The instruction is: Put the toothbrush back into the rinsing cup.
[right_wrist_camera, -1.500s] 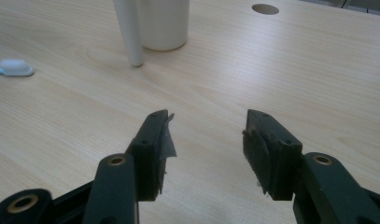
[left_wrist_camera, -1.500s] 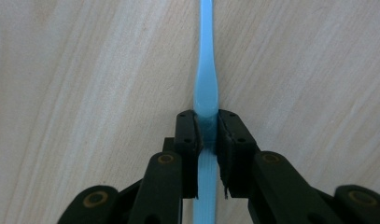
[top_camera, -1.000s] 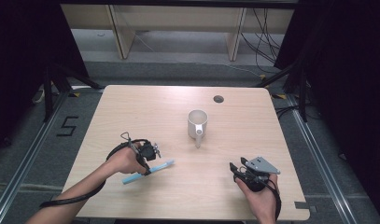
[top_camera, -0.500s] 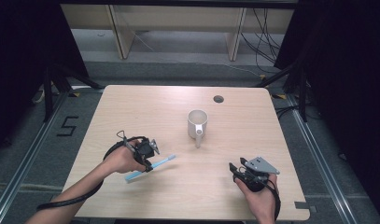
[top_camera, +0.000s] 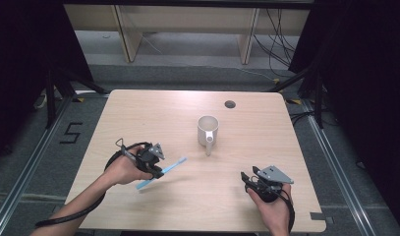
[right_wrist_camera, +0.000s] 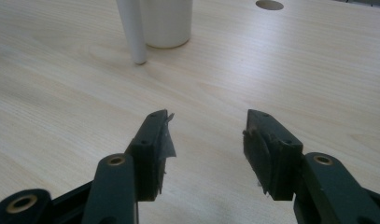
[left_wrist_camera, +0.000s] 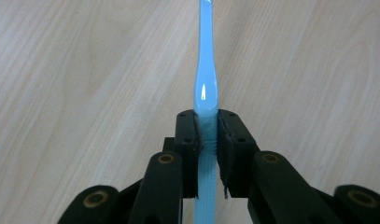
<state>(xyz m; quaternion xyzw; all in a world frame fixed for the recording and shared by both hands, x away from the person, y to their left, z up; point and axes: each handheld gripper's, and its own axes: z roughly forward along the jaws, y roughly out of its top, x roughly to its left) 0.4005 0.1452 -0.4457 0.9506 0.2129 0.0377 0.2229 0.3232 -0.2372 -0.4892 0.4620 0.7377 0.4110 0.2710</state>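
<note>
Carrying the light-blue toothbrush [top_camera: 160, 172] toward the white mug [top_camera: 208, 131] looks like the step in hand. I would keep the grip low on the handle, tip the brush upright before reaching the rim, and lower it straight in so the mug is not nudged. Left hand-held gripper [left_wrist_camera: 207, 140]: jaws pressed together on the toothbrush handle, brush just above the table [top_camera: 153, 113], left of the mug and apart from it. Right hand-held gripper [right_wrist_camera: 207, 140]: jaws apart, nothing between them, near the table's front right edge.
</note>
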